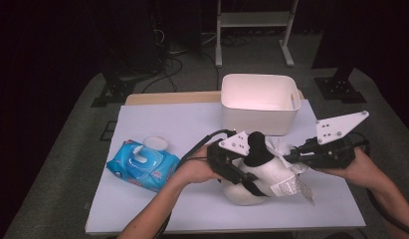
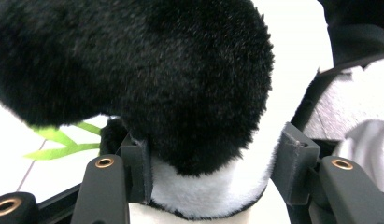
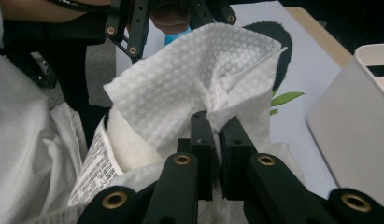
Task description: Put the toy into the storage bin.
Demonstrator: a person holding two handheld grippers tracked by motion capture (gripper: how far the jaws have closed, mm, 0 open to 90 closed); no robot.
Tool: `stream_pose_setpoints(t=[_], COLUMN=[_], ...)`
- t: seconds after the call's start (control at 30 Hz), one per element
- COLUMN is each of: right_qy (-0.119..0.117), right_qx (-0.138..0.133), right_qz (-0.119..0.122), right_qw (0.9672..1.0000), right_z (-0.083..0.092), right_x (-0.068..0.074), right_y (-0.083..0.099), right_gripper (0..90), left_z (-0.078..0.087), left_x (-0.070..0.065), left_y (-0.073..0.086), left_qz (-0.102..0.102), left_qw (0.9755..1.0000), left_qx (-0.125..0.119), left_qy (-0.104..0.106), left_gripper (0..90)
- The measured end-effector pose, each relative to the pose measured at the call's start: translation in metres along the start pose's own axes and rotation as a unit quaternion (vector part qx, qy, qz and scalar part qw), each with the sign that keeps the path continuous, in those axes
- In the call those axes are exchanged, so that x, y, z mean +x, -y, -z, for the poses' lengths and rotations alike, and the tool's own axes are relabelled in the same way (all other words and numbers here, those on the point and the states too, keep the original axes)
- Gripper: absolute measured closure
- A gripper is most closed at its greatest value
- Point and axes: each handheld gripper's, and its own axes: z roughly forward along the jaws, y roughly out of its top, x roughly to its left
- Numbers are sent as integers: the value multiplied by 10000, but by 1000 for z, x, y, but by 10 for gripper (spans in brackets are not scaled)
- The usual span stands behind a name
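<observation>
Two grippers work mid-table: the left gripper (image 1: 237,172) clamps the plush panda (image 1: 254,174), the right gripper (image 3: 216,135) pinches a wet wipe (image 3: 194,79) against it. Hard wiping could tug the panda loose.

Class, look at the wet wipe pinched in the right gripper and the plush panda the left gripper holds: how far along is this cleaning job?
Done: a wipe is out of the wipe pack, pinched in the right gripper. In hand: the left gripper clamps the plush panda, wipe against it. Left: how much wiping remains cannot be told; the white bin looks empty.
</observation>
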Motion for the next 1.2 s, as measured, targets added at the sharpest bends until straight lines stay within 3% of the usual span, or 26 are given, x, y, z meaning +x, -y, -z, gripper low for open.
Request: stream_pose_setpoints(t=[0.13,0.3,0.37,0.53,0.63,0.77,0.93,1.0,1.13,1.2], right_qy=[18,-57,-5,31,3,-13,86,95,92,76], right_qx=[172,98,126,74,197,102,31,136,355,320], right_qz=[-86,-72,-3,-108,-114,-67,-103,-105,-144,-135], right_qw=[9998,9999,9999,9999,9997,9999,9999,9998,9992,9994], right_z=[1,-9,-12,-7,-11,-15,-13,-13,-16,-17], right_x=[0,-3,-3,-5,-4,-5,-7,-6,-5,-5], right_y=[10,7,2,7,12,7,5,9,15,14], right_gripper=[850,850,850,851,851,851,850,851,850,850], left_z=[5,-14,-14,-3,-10,-18,-13,-10,-19,-26], left_x=[1,-7,-6,2,-1,-6,-2,0,-2,-4], left_y=[0,-4,-6,-2,-2,-8,-9,-8,-9,-12], left_qz=[62,-91,-81,149,86,-116,44,93,46,-16], left_qw=[10000,9995,9996,9997,9995,9988,9992,9990,9979,9971], left_qx=[-14,237,265,135,314,470,383,377,648,756], left_qy=[-4,188,92,-153,-8,78,-122,-205,-51,-21], left_gripper=[421,421,421,422,422,421,422,422,422,421])
